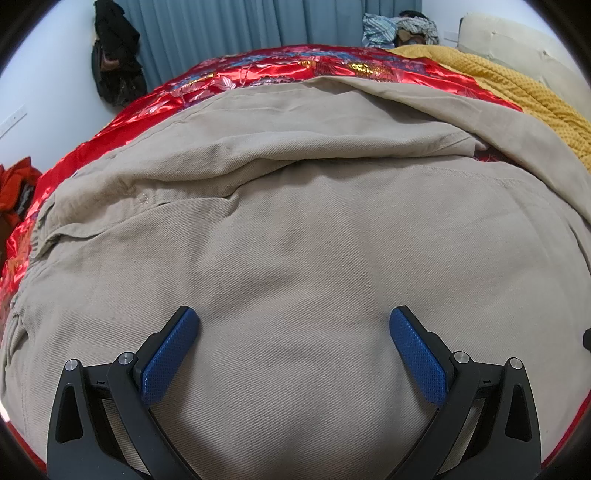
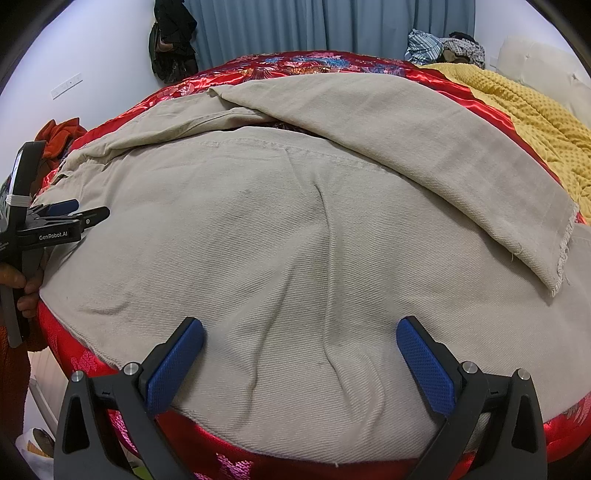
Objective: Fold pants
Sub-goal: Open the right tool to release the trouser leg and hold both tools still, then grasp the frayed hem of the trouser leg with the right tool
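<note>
Beige twill pants point(image 1: 295, 240) lie spread on a red satin bedspread point(image 1: 229, 74). My left gripper point(image 1: 294, 319) is open and empty, low over the near leg fabric. In the right wrist view the pants point(image 2: 280, 229) show one leg with a frayed hem point(image 2: 563, 251) lying diagonally across the far right. My right gripper point(image 2: 300, 330) is open and empty, over the near edge of the pants at the bed's front. The left gripper point(image 2: 79, 210) shows at the left edge of that view, held by a hand over the pants' left end.
A yellow knit blanket point(image 2: 535, 118) covers the right of the bed. A cream headboard point(image 1: 517, 48) stands beyond it. Piled clothes point(image 2: 443, 48) lie at the far end. Blue curtains point(image 2: 314, 26) hang behind. Dark clothes point(image 2: 170, 40) hang on the wall; orange clothing point(image 2: 62, 133) lies left.
</note>
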### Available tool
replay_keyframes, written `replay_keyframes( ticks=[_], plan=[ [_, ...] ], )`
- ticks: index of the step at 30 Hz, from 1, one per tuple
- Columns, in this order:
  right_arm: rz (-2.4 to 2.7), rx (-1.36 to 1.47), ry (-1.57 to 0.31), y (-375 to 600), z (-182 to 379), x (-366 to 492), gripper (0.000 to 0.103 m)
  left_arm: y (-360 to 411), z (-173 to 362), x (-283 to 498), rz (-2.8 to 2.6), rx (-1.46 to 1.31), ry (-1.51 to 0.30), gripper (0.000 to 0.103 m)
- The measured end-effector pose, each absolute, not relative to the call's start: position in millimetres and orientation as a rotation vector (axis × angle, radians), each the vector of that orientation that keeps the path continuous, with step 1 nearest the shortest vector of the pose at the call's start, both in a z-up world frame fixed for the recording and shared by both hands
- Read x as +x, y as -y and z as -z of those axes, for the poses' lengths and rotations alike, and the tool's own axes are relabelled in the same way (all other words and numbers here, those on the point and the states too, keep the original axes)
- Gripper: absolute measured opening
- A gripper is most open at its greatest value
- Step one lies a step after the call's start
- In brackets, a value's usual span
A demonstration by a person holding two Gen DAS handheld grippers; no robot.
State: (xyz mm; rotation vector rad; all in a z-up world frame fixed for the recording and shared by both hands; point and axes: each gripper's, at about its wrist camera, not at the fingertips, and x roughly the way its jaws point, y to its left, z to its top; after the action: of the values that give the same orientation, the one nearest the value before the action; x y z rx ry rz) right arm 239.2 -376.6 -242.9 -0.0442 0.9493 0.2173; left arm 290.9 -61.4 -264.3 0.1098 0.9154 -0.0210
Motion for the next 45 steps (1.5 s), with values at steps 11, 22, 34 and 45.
replay_keyframes(
  ticks=[11,22,34,45],
  plan=[
    [-0.217,-0.045,-0.948,376.5,243.0,239.1,0.103,61.7,264.5,290.8,0.021,0.11,-0.916,0.102],
    [-0.216,-0.045,-0.947,376.4,243.3,239.1,0.103,61.9,264.8,290.6,0.02,0.111,-0.914,0.102],
    [-0.224,-0.051,-0.945,377.5,234.5,238.6,0.1,54.2,237.1,293.6,0.032,0.077,-1.043,0.102],
    [-0.168,0.689,-0.707,497.6,201.0,225.2,0.095,11.5,204.6,313.0,-0.038,-0.035,-0.882,0.102]
  ],
)
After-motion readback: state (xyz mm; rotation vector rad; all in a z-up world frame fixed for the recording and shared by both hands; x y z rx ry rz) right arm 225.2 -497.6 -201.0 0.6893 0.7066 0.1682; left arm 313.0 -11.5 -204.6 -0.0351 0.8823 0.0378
